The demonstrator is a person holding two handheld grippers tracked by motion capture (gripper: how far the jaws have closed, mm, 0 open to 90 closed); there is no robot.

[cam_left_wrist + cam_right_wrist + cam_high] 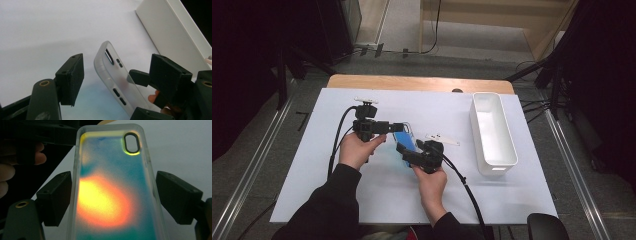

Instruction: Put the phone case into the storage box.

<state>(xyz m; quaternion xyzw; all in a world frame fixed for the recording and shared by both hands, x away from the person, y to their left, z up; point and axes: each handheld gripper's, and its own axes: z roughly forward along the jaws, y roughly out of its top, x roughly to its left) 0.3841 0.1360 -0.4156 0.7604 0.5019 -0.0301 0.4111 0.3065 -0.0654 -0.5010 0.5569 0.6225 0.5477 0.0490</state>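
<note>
Bench point(362, 200) covered by white sheet; white bin point(492, 131) at right. Phone case point(405, 140), translucent with blue-orange back, held up above mid-bench between both grippers. Right gripper point(404, 151): jaws spread either side of the case's long edges, seemingly not pinching; what carries the case is unclear. Left gripper point(398, 127): jaws open about the camera-cutout end. Long axis runs away from the person, cutout end far. Advice: close squarely on side rails, not the flexing back.

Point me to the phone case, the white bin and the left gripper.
Phone case point(112, 195): right gripper view, its coloured back.
White bin point(509, 145): high view, its right rim.
Left gripper point(120, 72): left gripper view, midway between its jaws.
</note>
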